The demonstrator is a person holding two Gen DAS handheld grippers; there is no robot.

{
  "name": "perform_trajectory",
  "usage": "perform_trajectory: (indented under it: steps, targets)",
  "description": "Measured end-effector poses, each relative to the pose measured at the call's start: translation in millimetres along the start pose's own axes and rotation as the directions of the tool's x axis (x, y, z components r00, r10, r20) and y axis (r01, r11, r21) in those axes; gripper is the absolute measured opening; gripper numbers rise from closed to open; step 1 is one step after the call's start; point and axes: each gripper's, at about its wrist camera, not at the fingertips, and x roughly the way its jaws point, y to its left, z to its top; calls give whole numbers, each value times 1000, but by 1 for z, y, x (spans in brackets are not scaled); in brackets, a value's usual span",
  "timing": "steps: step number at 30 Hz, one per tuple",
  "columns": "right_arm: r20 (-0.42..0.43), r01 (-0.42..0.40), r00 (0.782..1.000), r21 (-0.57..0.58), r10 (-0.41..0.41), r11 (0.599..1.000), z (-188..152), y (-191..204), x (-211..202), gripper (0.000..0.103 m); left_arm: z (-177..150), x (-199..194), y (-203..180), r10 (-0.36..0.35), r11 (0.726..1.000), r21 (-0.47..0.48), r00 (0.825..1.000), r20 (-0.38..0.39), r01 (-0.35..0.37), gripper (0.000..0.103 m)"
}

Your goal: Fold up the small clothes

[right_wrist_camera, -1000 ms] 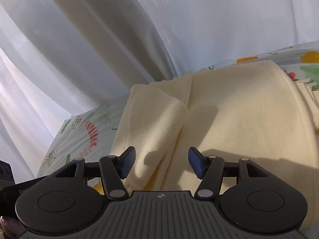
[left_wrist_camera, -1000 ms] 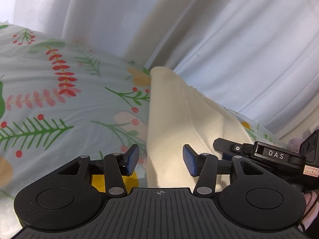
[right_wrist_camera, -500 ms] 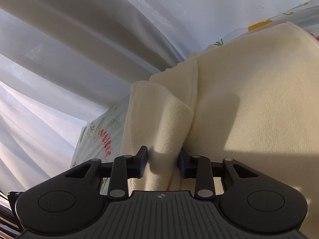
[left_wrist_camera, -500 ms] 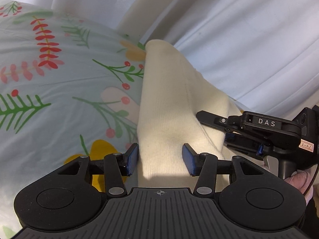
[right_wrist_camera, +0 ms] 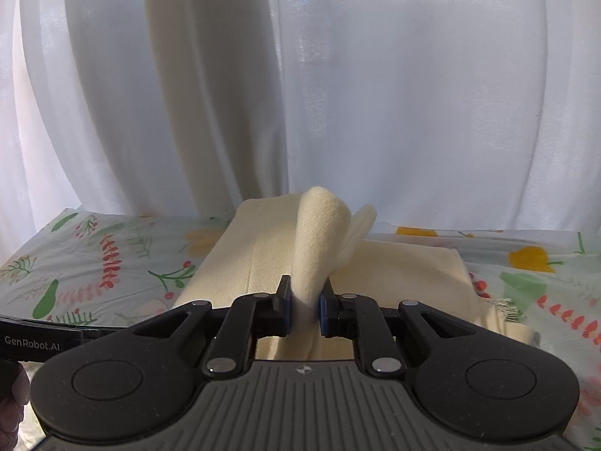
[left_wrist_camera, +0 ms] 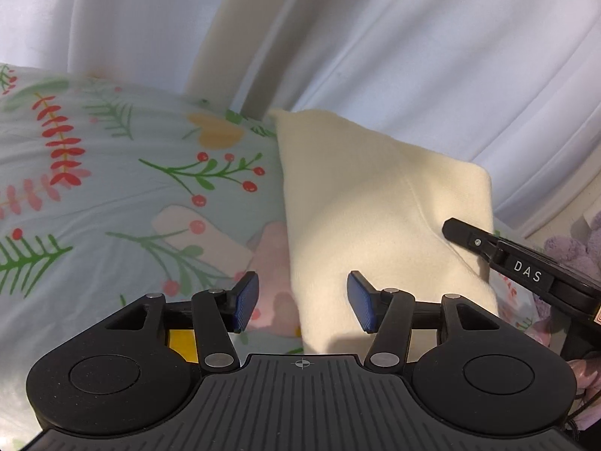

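Cloth [right_wrist_camera: 259,263] is a pale cream knit, soft and a bit fuzzy, lying on the floral sheet [right_wrist_camera: 112,255] around the middle of the right wrist frame, with white curtains [right_wrist_camera: 375,94] filling everything above it. One flap of it stands up in a rounded fold just above center, and my right gripper [right_wrist_camera: 304,306] is clamped on the base of that flap, blue pads pressed into the fabric on both sides.

Left wrist view gives me what the right one can't: the cloth [left_wrist_camera: 360,218] as a flat slab running from upper center down to the bottom middle, one long edge straight against the sheet [left_wrist_camera: 112,188]. My left gripper [left_wrist_camera: 302,306] is spread wide with nothing between the fingers, that edge running down through the gap. The right gripper [left_wrist_camera: 526,270] pokes in from the right edge with a "DAS" label, tip resting on the cloth. Only the right view shows the raised flap and the far part of the cloth toward center right.

Compared to half a second back, the right gripper has lifted its pinch up off the sheet, and the left has backed off a little, its jaws a bit wider.
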Motion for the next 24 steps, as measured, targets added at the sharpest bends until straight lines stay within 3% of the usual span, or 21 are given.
perform_trajectory:
  steps: [4,7,10,12,14,15,17,19,21,24]
  targets:
    - [-101,76,992,31,-73,997,-19,-29,14,13,-12,25,-10,-59,998,3,996,-72,60,60]
    - [-114,15,994,178,6,984,-31,-57,18,20,-18,31,-17,-55,997,53,995,-79,60,60]
    - [-120,-72,985,367,124,927,-31,-79,19,34,-19,31,-18,-54,995,80,995,-81,60,60]
    - [-108,-100,981,427,161,899,-32,-86,25,34,-18,32,-17,-54,995,78,995,-83,60,61]
    - [-114,-70,986,378,121,923,-31,-74,33,24,-17,28,-22,-44,996,77,995,-85,51,61]
    - [-114,-45,990,329,87,943,-29,-65,33,13,-17,26,-22,-39,996,72,996,-83,45,61]
    - [-85,-1,996,203,19,979,-24,-46,23,13,-14,17,-23,-33,998,55,998,-53,35,61]
    - [-13,27,1000,143,-25,989,-20,-38,6,12,-11,7,-25,-33,998,56,999,-20,35,62]
    - [76,89,992,90,-96,992,-14,-33,-16,12,-6,3,-29,-34,997,67,999,-4,35,62]
    - [132,177,974,78,-186,981,-13,-39,-29,12,-3,9,-35,-38,996,85,999,-17,40,63]
